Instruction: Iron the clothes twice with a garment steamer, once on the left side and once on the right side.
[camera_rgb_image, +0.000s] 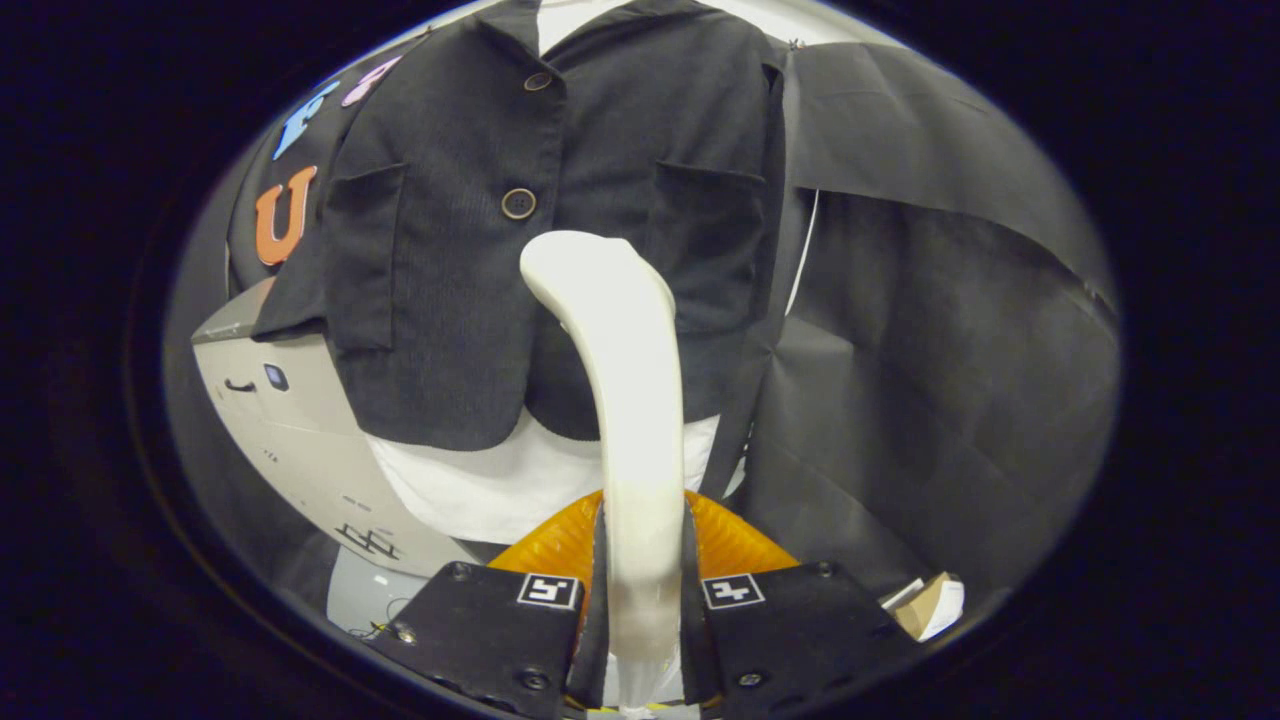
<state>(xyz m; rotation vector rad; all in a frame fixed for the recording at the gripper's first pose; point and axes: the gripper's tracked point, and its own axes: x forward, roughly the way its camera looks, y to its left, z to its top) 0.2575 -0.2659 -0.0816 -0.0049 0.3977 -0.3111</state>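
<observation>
At the left of the frame stands a pale grey machine (290, 420), its panel angled toward the camera and its top corner tucked behind the hem of the garment. Nothing there bears on the job.

Left of centre to centre, filling the upper half, hangs the dark jacket (440, 300): ribbed cloth, two buttons down the front, a chest pocket on each side. Beneath its hem a white undershirt (480, 490) shows. Judgement: both are soft and light, free-hanging, and will swing or bunch under pressure; strokes should be light and run downward along the cloth.

At centre, the cream steamer (625, 400) rises from between the fingers, its curved head lying over the jacket's front just below the lower button, near the middle seam. Whether the head touches the cloth cannot be told. An orange part of the steamer (730, 545) shows low behind the fingers.

At bottom centre, the gripper (640, 610) is clamped on the steamer's handle, one finger pressing each side. Judgement: the handle looks smooth, stiff plastic, possibly slippery and top-heavy with the head overhanging; the hold low on the handle looks sound but may let the head twist.

At the right hangs the plain black cloth wall (930, 350), with a small cardboard scrap (935, 605) at lower right.
</observation>
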